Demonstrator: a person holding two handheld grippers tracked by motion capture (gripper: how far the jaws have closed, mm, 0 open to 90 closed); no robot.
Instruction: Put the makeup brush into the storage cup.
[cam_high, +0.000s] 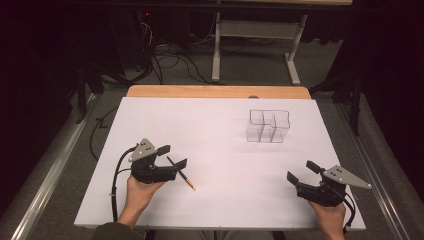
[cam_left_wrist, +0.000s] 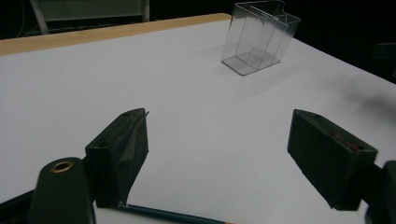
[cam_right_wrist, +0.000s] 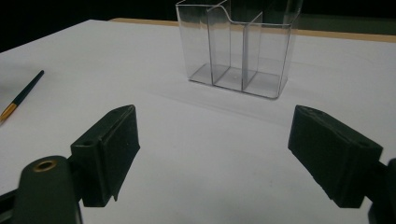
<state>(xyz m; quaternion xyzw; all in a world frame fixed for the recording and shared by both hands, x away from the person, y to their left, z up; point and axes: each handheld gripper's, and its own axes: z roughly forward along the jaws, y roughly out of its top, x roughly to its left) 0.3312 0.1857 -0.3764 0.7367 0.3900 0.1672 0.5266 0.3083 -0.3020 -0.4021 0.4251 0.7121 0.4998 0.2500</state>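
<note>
A thin dark pencil with a gold and orange end (cam_high: 182, 175) lies on the white table (cam_high: 215, 130), slanting from between my left gripper's jaws toward the front. My left gripper (cam_high: 172, 156) is open, its jaws standing wide on either side of the pencil's dark end. The pencil (cam_left_wrist: 168, 215) shows at the bottom edge of the left gripper view (cam_left_wrist: 217, 154), below the jaws. A clear plastic holder with compartments (cam_high: 268, 126) stands upright at the back right. My right gripper (cam_high: 303, 171) is open at the front right with nothing between its jaws, facing the holder (cam_right_wrist: 240, 51).
The pencil (cam_right_wrist: 21, 96) lies at the left edge of the right gripper view. A wooden strip (cam_high: 217, 91) runs along the table's far edge. Beyond it are a table frame (cam_high: 255, 45) and cables (cam_high: 167, 57) on the floor.
</note>
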